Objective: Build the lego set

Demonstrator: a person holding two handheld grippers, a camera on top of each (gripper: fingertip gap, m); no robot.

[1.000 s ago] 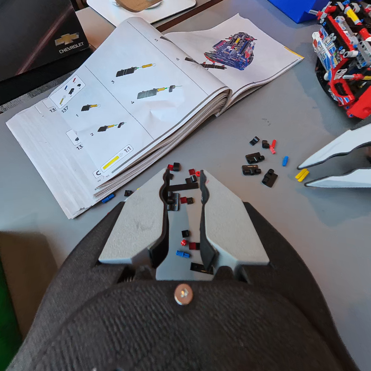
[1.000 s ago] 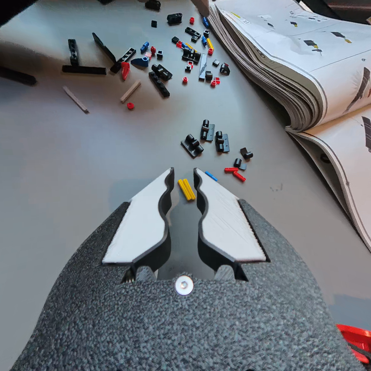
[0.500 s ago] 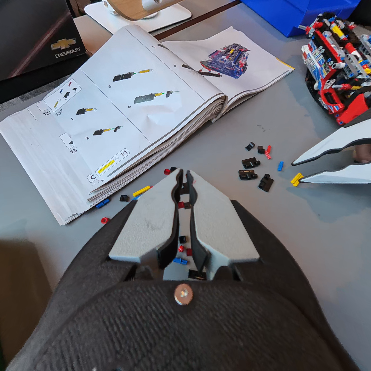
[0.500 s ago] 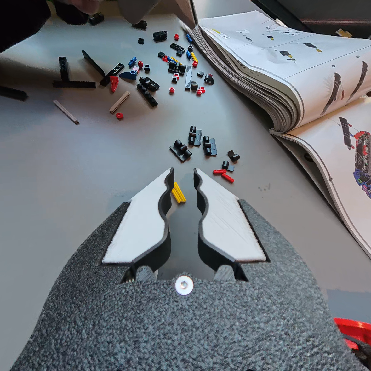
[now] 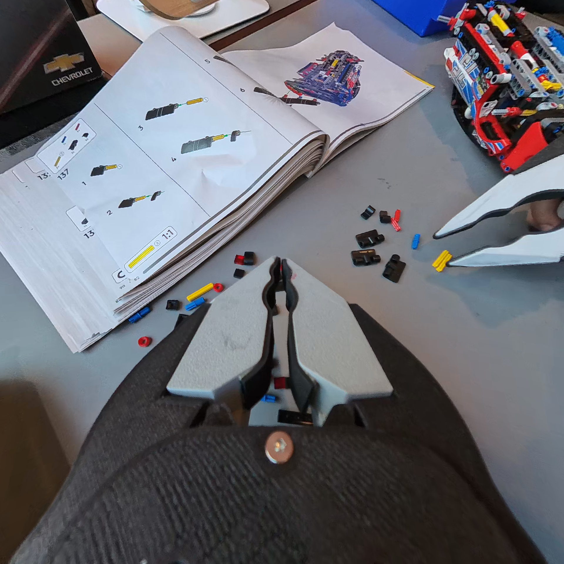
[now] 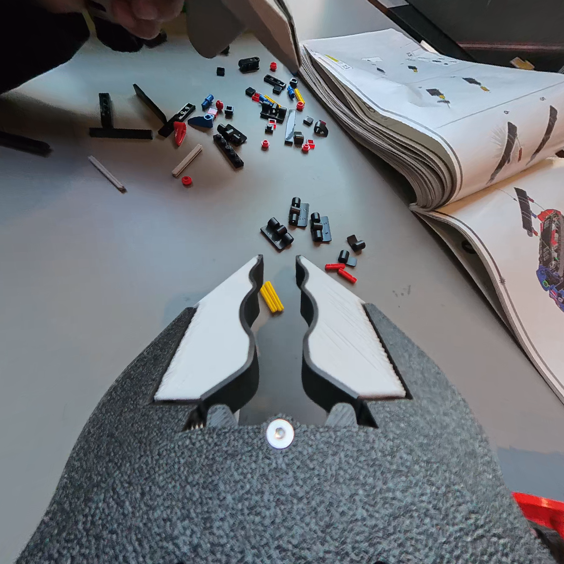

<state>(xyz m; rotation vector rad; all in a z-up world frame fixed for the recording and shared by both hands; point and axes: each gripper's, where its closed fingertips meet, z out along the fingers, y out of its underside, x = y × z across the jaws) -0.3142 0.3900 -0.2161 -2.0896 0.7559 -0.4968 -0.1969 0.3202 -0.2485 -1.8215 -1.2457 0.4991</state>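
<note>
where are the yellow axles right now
In the right wrist view the yellow axles lie on the grey table between the open right tongs, nearer the three black hinge pieces.

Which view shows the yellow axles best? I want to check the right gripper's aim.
The right wrist view: the yellow axles lie side by side between the open right gripper fingers. The left wrist view shows them small, just off one fingertip.

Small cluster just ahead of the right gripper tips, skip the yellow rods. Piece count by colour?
black pieces: 5
red pins: 2
blue pin: 1 (seen only in the left wrist view)
total: 8
</note>
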